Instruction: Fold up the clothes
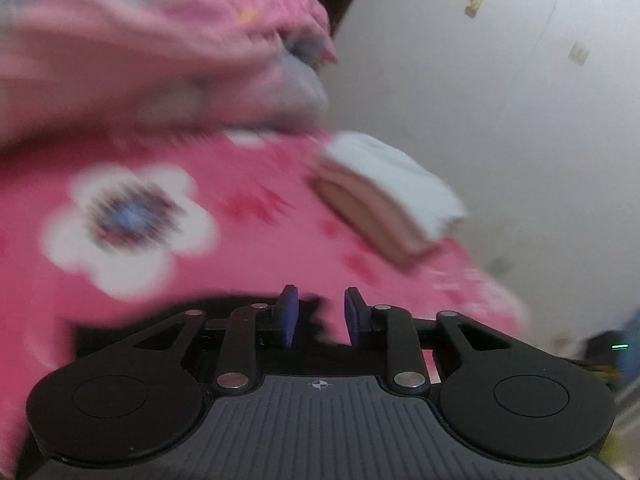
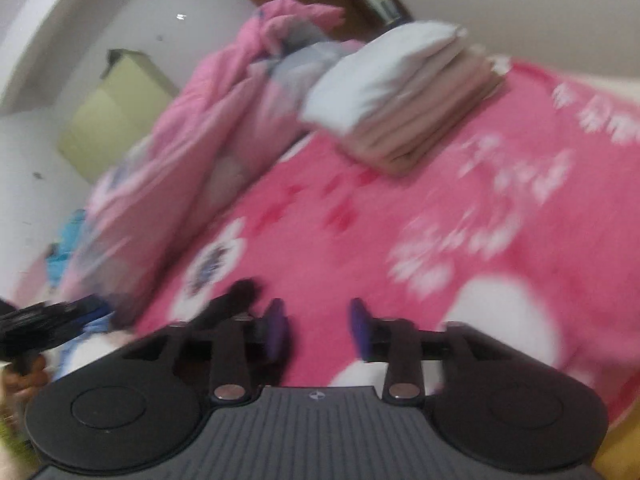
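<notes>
The left gripper [image 1: 318, 312] is seen with its jaws partly apart and nothing between them, above the pink flowered bedspread [image 1: 248, 248]. The right gripper [image 2: 318, 330] is seen parted wider, also empty. A folded stack of clothes [image 2: 404, 96] is laid on the bed, beside a crumpled pink quilt [image 2: 224, 120].

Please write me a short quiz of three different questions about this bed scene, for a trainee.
1. True or false: the right gripper holds cloth between its purple fingers.
2. The folded stack of white and beige clothes lies on: A) the pink flowered blanket B) a wooden chair C) the floor.
3. What colour is the crumpled quilt beside the stack?

Key: 1 false, the fingers are apart and empty; 2 A; 3 pink.
</notes>
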### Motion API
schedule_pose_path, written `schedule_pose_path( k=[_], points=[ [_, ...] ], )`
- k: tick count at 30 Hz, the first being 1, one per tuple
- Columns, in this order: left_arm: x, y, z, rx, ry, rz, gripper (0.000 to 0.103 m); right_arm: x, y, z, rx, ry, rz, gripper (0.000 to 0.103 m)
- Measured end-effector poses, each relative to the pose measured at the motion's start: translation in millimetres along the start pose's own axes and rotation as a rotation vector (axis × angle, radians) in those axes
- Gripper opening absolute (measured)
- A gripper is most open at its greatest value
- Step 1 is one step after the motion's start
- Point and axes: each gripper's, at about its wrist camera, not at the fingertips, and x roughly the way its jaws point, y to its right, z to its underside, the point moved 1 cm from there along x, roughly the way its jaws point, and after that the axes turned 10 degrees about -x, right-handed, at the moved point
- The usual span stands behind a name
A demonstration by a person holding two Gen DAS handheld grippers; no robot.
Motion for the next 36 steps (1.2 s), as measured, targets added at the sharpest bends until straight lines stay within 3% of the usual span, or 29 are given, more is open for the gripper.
schedule_pose_path(
  k=[4, 8, 15, 22, 24, 26, 28, 29, 30, 31, 33, 36],
  points=[
    [11, -3, -16, 0.209, -0.028, -0.132, 0.042, 26, -34, 24, 0.059, -0.069, -0.107, 0.05],
    [66, -6, -7, 0.374, -0.128, -0.201, 0.045, 69, -47, 41, 0.051, -0.149, -0.036, 0.05],
    [150, 0, 22, 0.603, -0.259, -0.166, 0.045, 79, -34, 48, 0.153, -0.139, -0.058, 0.05],
    [197, 5, 40, 0.777, -0.343, -0.135, 0.044, 88, -36, 47, 0.137, -0.16, -0.078, 0.05],
    [204, 7, 45, 0.805, -0.341, -0.127, 0.039, 91, -37, 47, 0.133, -0.155, -0.081, 0.049],
    [206, 11, 48, 0.816, -0.327, -0.117, 0.025, 95, -38, 48, 0.129, -0.146, -0.083, 0.045],
    [209, 15, 51, 0.812, -0.312, -0.123, 0.003, 98, -39, 49, 0.124, -0.136, -0.082, 0.043],
    [210, 16, 52, 0.81, -0.305, -0.126, 0.002, 100, -40, 50, 0.111, -0.129, -0.072, 0.041],
    [210, 18, 53, 0.809, -0.29, -0.137, 0.0, 102, -42, 51, 0.099, -0.122, -0.062, 0.033],
    [208, 21, 53, 0.808, -0.266, -0.157, 0.0, 104, -44, 52, 0.086, -0.115, -0.051, 0.019],
    [201, 26, 51, 0.798, -0.21, -0.198, 0.0, 108, -48, 54, 0.06, -0.101, -0.031, 0.008],
    [172, 33, 31, 0.748, -0.078, -0.274, 0.0, 99, -59, 56, -0.007, -0.057, 0.016, 0.006]
  ],
)
